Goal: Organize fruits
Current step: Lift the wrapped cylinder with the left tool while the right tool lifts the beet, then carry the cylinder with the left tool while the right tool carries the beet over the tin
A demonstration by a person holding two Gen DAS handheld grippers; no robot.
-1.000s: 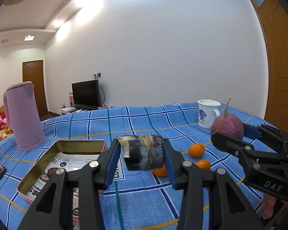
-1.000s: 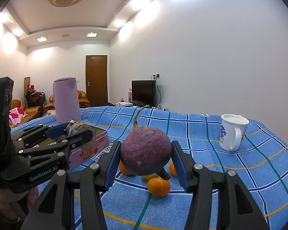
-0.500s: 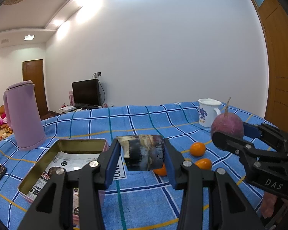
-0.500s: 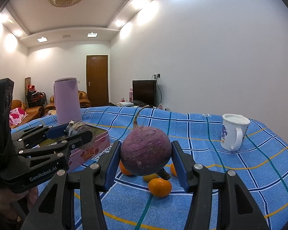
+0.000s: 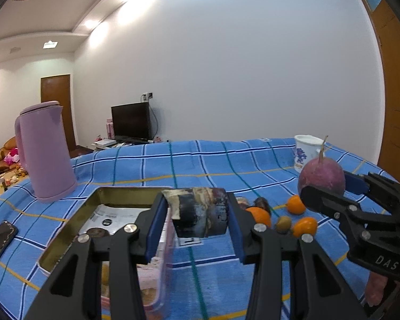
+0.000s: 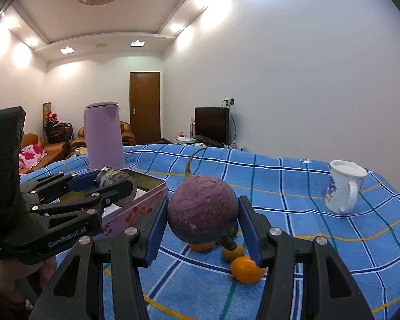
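Both grippers (image 5: 200, 213) (image 6: 202, 221) slightly nearer the tin (image 5: 74, 221).

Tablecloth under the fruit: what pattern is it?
The tablecloth is a blue plaid with white, dark blue, green and yellow lines, clearest in the right wrist view.

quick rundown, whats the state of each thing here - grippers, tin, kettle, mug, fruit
left hand-held gripper: shut on a dark peeling chunk, held above the cloth
right hand-held gripper: shut on the purple root, lifted
tin: open, no lid on it
kettle: upright, lid down
mug: upright
small oranges: loose on the cloth
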